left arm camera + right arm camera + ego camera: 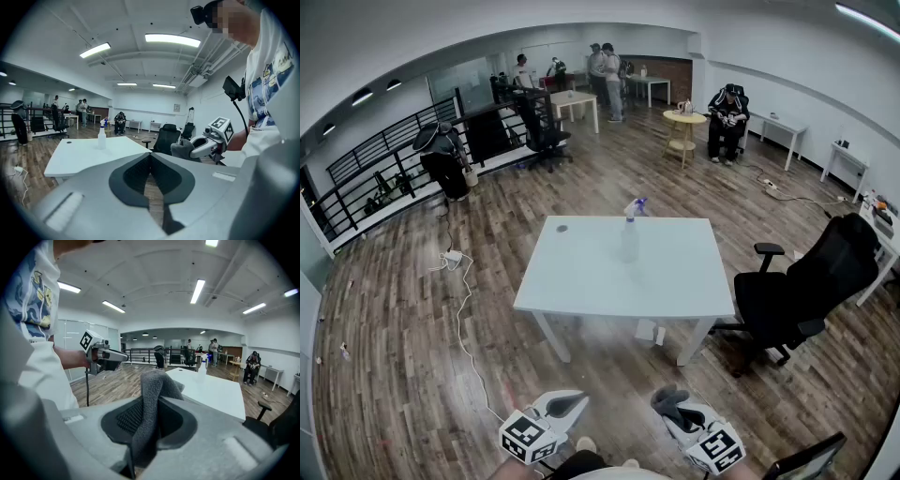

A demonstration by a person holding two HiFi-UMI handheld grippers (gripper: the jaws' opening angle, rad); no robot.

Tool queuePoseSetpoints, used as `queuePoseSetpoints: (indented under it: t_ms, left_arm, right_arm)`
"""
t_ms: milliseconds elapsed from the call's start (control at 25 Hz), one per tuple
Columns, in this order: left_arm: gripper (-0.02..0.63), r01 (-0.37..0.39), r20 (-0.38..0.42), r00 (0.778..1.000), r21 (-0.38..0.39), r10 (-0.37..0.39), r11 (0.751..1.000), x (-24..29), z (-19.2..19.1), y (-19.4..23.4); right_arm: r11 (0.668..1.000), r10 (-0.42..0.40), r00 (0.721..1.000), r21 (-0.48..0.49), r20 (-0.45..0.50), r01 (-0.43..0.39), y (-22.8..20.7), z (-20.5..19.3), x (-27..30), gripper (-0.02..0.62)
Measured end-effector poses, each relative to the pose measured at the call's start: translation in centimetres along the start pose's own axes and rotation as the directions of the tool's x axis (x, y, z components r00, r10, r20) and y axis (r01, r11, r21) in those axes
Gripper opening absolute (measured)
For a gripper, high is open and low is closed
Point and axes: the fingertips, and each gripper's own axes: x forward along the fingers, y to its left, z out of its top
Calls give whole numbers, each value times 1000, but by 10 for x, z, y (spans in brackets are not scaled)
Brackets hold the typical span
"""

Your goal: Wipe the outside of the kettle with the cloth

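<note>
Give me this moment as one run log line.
left gripper: shut, empty | right gripper: shut on grey cloth | white table: spray bottle on it | kettle: not in view | wiping: not started

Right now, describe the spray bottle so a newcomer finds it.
Find the central white rectangular table. On its far half stands a clear plastic spray bottle with a blue trigger head. It is the only upright thing there; the small dark disc lies flat.

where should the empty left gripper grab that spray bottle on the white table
Take the spray bottle by its neck under the trigger head, probably, coming in level from the near table edge: it stands upright in the open, and the neck looks slimmer than the body.
</note>
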Motion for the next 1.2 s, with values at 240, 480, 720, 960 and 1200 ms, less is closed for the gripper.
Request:
queuePoseSetpoints:
  t_ms: [240, 480, 720, 960, 1200]
  left_arm:
    - [2, -23, -2, 1000, -1, 23, 1000, 5, -1, 26]
    - [11, -12, 8, 1000, -8, 12, 1000, 40, 1, 81]
    - [58, 39, 45, 998, 47, -41, 998, 94, 54, 160]
    - [66, 110, 10, 994, 61, -111, 992, 143, 72, 222]
    - [143, 103, -11, 995, 81, -102, 991, 209, 81, 279]
  right_arm:
    - [1000, 3, 1000, 11, -6, -3, -12, 1, 17, 74]
    - [999, -17, 1000, 41, -2, 17, -53, 13, 55, 77]
    - [996, -90, 996, 18, 27, 89, -109, 71, 102, 77]
    - [987, -158, 987, 32, 18, 157, -155, 112, 153, 77]
    - [984, -178, 984, 27, 16, 177, -195, 129, 183, 78]
